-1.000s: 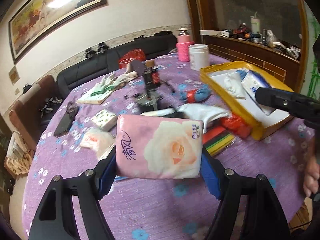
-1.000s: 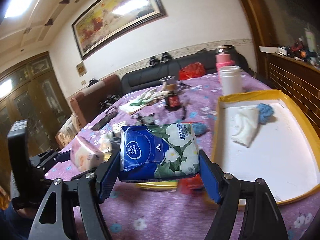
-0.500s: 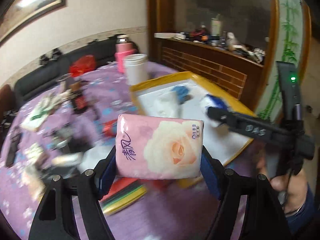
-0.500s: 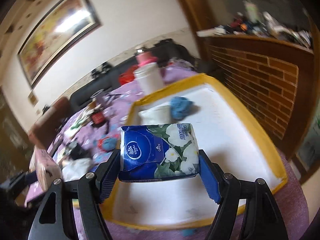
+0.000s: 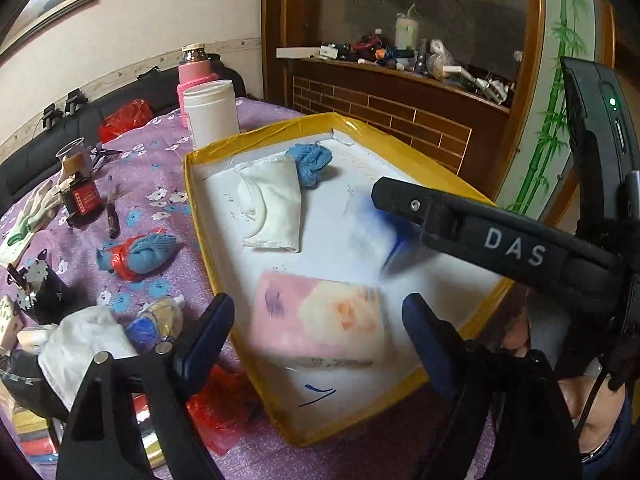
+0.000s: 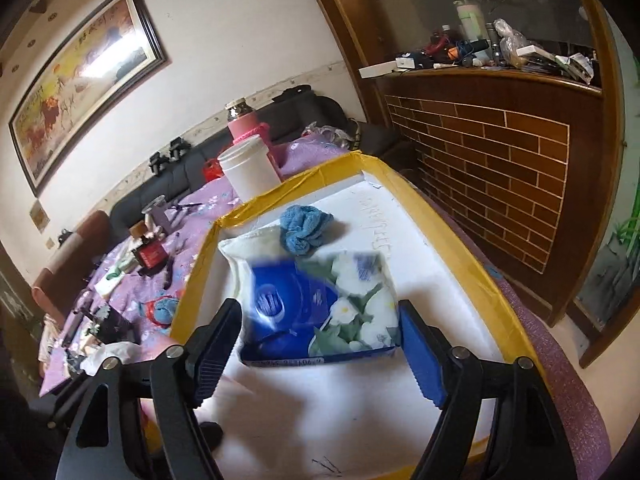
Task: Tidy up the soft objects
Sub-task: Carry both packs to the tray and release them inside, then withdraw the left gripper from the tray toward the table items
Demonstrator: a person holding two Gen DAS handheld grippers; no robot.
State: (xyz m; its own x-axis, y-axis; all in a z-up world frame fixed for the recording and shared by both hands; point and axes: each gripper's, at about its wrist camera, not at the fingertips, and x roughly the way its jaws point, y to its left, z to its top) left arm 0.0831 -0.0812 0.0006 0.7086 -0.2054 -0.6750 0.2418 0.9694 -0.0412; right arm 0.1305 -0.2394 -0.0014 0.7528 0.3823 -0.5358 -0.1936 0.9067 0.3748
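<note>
Both grippers are over the yellow-rimmed tray (image 5: 208,236) at the edge of the purple flowered tablecloth (image 5: 160,168).

Left gripper (image 5: 318,320): jaws have just been opening and now stand spread. The pink tissue pack (image 5: 320,316) with the rose print sits between the blue pads but clear of both, gaps on each side. It is blurred; looks like it is dropping or just landed on the tray's white floor near the front rim, hard to say which.

Right gripper (image 6: 320,332): jaws have also just been opening, now spread. The blue tissue pack (image 6: 320,304) with white flowers is between the pads, motion-blurred, tilted, a clear gap on its left side; its right edge is just beside the right pad, contact unclear. It lies over the middle of the tray, in front of the other items.

Already in the tray at the far end: a folded white cloth (image 5: 272,208) and, touching its far corner, a bunched blue cloth (image 5: 314,160).

Outside the tray on the table: a blue and red glove bundle (image 5: 138,254), a white jar (image 5: 211,110) near the tray's far corner with a pink flask (image 5: 196,72) behind it, a red plastic bag (image 5: 224,412) against the tray's near left side, a white rag (image 5: 86,344).

In the left view, the right gripper's black body crosses the tray, a hand (image 5: 592,408) holding it.
</note>
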